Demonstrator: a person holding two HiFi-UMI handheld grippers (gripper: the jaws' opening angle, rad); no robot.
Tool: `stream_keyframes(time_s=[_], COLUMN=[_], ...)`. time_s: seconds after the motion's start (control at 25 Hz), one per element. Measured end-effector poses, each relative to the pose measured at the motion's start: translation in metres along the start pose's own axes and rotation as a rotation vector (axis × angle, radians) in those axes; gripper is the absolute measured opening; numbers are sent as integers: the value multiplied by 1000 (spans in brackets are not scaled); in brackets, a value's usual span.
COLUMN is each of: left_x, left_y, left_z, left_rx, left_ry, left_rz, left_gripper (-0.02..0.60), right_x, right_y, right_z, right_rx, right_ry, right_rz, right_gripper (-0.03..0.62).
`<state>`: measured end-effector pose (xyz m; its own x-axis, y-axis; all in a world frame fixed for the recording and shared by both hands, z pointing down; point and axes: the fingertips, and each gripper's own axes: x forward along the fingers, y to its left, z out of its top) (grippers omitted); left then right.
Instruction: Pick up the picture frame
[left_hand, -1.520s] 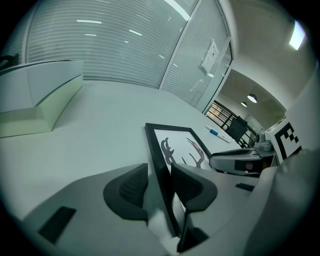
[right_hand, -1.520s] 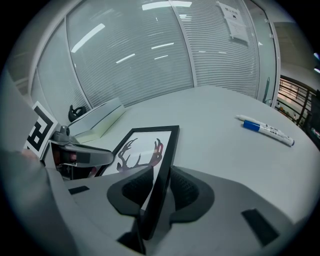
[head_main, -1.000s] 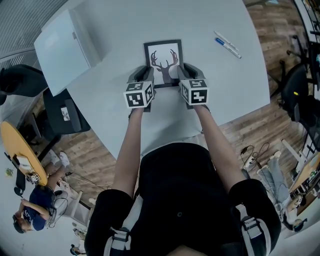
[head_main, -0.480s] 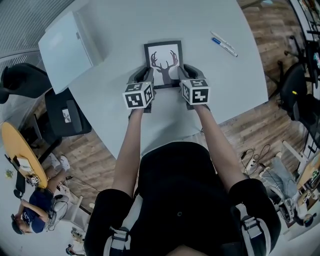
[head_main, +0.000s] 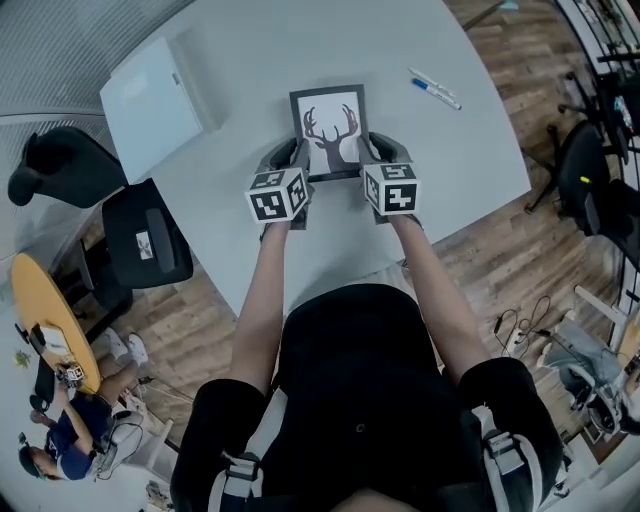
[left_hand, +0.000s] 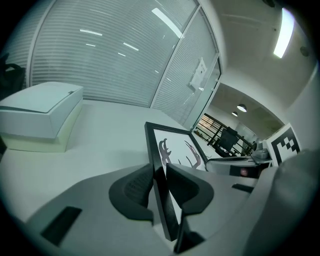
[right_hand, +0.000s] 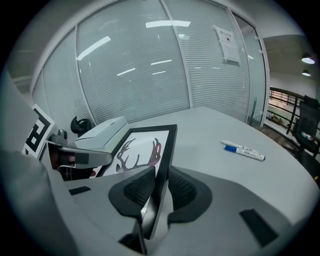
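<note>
The frame (head_main: 328, 125) is held tilted between both grippers and appears clear of the worktop (head_main: 250, 60). The left gripper (left_hand: 159, 176) is clamped on its left rail near the lower corner. The fingers (right_hand: 140, 192) of the right gripper (right_hand: 159, 186), which have just been closing, are clamped on the right rail. The frame is judged light, stiff, smooth-edged and probably glazed, hence fragile. The rails are considered the proper hold; twisting is to be avoided.

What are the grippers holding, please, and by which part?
Both hold the picture frame: left gripper on its left edge; right gripper, jaws just closed further, on its right edge.
</note>
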<state>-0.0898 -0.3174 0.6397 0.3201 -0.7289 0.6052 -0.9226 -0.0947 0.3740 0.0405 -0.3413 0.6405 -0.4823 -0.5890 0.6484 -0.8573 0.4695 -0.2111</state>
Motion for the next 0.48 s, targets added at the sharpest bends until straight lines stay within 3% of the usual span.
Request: stream_keyframes(time_s=[0.48], left_x=[-93], left_y=[-21], left_z=[28], left_rx=[70], left_ry=[-155], left_rz=[-57], left_gripper=[94], right_x=[-81], right_y=[57], right_z=[21], right_rx=[-40], right_ry=[-157], right_rz=[-41], right_gripper=[98])
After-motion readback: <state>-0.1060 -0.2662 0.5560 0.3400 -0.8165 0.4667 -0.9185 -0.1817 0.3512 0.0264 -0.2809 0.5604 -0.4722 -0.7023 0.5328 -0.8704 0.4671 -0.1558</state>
